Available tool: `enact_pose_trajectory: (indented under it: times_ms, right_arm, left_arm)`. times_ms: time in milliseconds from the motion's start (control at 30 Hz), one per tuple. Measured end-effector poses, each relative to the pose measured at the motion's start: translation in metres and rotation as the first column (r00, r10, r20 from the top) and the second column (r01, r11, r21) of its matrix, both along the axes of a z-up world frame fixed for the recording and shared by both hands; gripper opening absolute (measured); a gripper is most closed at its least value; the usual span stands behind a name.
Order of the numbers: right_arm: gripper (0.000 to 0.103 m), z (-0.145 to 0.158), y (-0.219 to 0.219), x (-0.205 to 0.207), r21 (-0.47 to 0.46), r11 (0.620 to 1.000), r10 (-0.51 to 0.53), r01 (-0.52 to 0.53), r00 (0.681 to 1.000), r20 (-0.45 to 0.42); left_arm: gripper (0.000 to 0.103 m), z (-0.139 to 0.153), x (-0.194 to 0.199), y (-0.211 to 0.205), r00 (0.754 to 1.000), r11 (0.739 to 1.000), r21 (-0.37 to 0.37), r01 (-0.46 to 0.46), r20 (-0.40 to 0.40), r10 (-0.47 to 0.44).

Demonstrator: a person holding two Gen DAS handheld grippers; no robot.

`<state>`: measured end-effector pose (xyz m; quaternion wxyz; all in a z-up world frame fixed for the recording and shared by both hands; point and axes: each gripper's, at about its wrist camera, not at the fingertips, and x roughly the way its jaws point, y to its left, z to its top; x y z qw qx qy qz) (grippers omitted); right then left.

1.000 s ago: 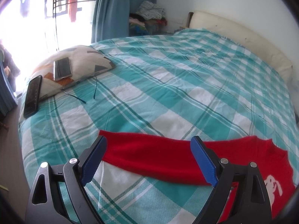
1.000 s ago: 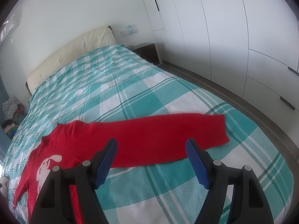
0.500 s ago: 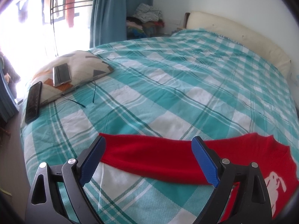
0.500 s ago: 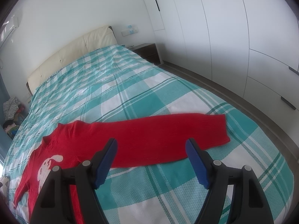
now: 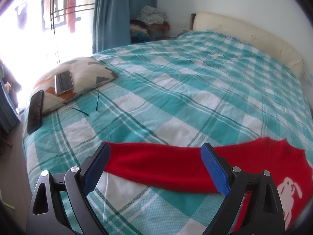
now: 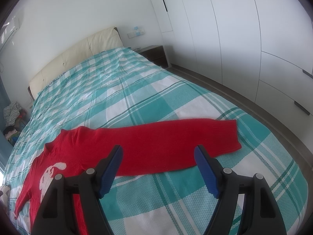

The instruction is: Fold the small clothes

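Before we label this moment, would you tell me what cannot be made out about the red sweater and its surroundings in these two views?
- Red sweater hem: left wrist view, cut off by the frame edge and the left gripper; right wrist view, hidden behind the right gripper.
- White rabbit motif: partly cut off in both views.
- Window: left wrist view, overexposed; outside unreadable.
- Clothes pile: too small to identify.

A big bed (image 5: pixel 176 90) with a green and white checked cover has a cream headboard (image 6: pixel 78 54). Tall white closets (image 6: pixel 244 29) line one wall. Bright light comes past blue curtains (image 5: pixel 111 13).
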<state>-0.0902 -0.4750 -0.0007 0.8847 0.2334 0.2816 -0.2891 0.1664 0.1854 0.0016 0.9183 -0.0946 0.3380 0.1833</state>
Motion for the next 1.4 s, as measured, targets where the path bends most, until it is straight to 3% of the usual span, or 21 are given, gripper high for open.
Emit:
enact_pose_trajectory:
  times_ms: [1400]
  right_arm:
    - [0.075, 0.0002, 0.0019, 0.0, 0.002, 1.0, 0.001, -0.001, 1.0, 0.001]
  left_arm:
    - [0.095, -0.0044, 0.0042, -0.0058, 1.0, 1.0, 0.007, 0.006, -0.008, -0.005]
